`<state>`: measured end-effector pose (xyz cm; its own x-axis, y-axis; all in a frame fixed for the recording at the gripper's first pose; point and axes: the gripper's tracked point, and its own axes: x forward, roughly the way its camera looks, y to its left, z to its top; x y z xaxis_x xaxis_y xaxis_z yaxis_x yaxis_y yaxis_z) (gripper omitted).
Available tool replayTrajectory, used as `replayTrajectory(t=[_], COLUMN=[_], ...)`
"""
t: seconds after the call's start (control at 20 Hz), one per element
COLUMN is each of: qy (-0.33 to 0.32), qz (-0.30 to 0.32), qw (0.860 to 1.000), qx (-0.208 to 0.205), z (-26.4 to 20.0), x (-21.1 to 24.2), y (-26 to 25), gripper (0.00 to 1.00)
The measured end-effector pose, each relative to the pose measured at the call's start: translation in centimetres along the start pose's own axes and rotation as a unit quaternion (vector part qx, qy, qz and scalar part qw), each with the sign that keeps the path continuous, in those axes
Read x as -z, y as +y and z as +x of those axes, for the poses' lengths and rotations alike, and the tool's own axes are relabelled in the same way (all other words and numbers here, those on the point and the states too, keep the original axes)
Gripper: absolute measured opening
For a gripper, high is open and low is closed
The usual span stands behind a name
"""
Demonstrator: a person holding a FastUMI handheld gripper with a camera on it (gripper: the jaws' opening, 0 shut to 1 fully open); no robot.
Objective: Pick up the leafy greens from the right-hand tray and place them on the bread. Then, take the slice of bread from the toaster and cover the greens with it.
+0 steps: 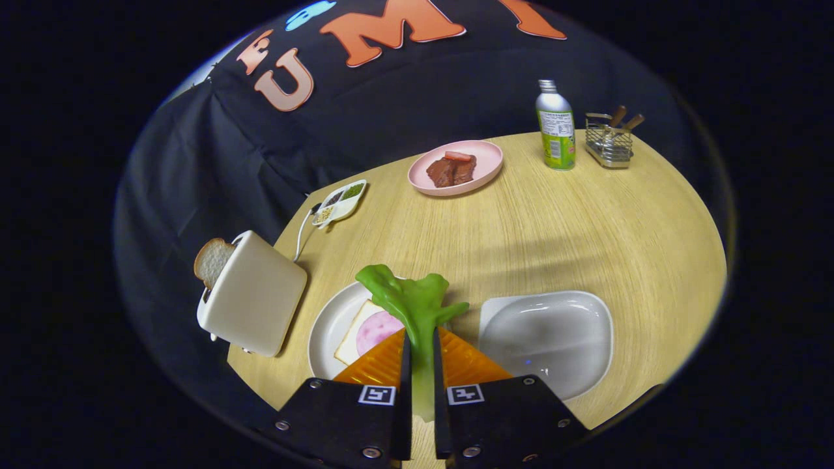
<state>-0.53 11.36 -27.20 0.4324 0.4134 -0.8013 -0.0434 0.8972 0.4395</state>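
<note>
My gripper (420,339): two black blocky finger mounts at bottom centre, silver screws, square black-and-white markers on each.

gripper (420,335): one handheld two-finger unit, seen from its own camera looking forward along the fingers
fingers (381,365): both reach forward side by side, tapering to points, with just a narrow slot left between them
jaws: nearly closed, pinching the stalk of the greens (414,306) from both sides
grip: stalk runs down the slot between the fingers, leafy end sticks out past the tips
pose: pointed forward and angled down a bit, held up off the table
mounts: two dark blocks at the finger bases, each with a small square marker on top
hand: can't see the person's hand from here
</note>
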Motion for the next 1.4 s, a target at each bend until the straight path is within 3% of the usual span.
replayTrajectory(t=[0.45,0.65,0.7,0.9,1.15,1.4], qy=[0.033,0.051,0.053,0.055,0.034,0.017], qz=[-0.017,-0.017,-0.018,-0.028,-0.03,-0.049], qw=[0.999,0.998,0.998,0.998,0.999,0.998], qx=[-0.028,-0.031,-0.031,-0.022,-0.018,-0.028], z=[3.5,4.1,4.2,4.7,4.1,2.5], x=[2.4,3.3,3.4,3.5,1.3,-1.1], y=[3.4,4.2,4.4,5.0,6.3,9.5], gripper=[0.16,0.31,0.4,0.59,0.69,0.89])
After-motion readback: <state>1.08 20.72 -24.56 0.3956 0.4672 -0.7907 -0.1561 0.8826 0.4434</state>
